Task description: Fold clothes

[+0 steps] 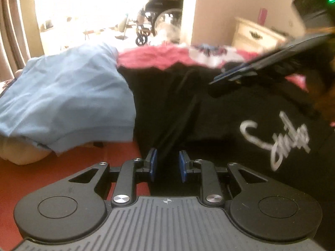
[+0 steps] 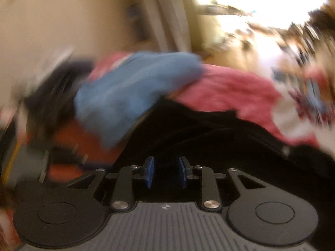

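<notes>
Black garment [image 1: 188, 104] soft, creased; left tool [image 1: 166, 165], right tool [image 2: 165, 171] part-open, empty.

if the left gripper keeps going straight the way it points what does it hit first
Most likely the black garment: the left gripper is open, with dark fabric right ahead between its pads. The blue garment lies off to its left.

A wheelchair [image 1: 156, 24] stands in the bright doorway beyond the bed. A cream dresser [image 1: 254, 34] sits against the wall, with a pink object [image 1: 263, 15] on top.
</notes>
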Demonstrator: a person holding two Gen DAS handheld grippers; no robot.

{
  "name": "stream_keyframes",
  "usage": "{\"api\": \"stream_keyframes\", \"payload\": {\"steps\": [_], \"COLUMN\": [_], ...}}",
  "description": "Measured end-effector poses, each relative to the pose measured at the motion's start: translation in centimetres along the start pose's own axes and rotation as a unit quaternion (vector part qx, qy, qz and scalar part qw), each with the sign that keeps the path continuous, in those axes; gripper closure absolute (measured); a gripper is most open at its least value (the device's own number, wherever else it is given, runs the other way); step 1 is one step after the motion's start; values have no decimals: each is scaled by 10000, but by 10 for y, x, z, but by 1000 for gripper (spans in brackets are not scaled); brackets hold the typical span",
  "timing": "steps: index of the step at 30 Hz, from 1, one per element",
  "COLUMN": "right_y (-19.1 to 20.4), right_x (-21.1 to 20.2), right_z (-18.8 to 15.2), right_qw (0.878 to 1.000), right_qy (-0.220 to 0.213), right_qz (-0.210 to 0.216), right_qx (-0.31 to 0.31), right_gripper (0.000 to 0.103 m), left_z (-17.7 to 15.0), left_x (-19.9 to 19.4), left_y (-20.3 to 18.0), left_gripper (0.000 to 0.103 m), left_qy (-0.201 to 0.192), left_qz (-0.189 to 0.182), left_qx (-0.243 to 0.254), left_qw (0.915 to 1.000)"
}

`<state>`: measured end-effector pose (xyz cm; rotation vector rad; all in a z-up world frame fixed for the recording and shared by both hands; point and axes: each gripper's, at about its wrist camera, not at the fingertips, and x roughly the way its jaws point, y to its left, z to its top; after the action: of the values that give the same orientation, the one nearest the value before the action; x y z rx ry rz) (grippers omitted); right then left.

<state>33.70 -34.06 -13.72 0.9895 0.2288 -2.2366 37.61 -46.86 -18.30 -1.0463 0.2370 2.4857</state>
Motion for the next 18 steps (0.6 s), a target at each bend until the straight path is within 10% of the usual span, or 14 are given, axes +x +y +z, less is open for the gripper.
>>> {"api": "stream_keyframes", "payload": {"steps": [6, 8, 18], "right_y": [56, 57, 53], "right_x": [31, 37, 25], "right_z": [-21, -28, -45], "right_qw": [9791, 9738, 9702], "right_qy": [678, 860, 1199], "right_qz": [-532, -697, -616], "right_qx": [-1840, -1986, -2015], "right_gripper": [67, 94, 93], "left_z": [-5, -5, -3], "left_x": [-3, -3, -4], "left_y": [-4, -1, 5], "left_gripper": [79, 78, 71], "left_qy": [-75, -66, -5], "left_qz": [107, 72, -49], "left_qx": [270, 189, -15], "left_qw": [9995, 9998, 10000]}}
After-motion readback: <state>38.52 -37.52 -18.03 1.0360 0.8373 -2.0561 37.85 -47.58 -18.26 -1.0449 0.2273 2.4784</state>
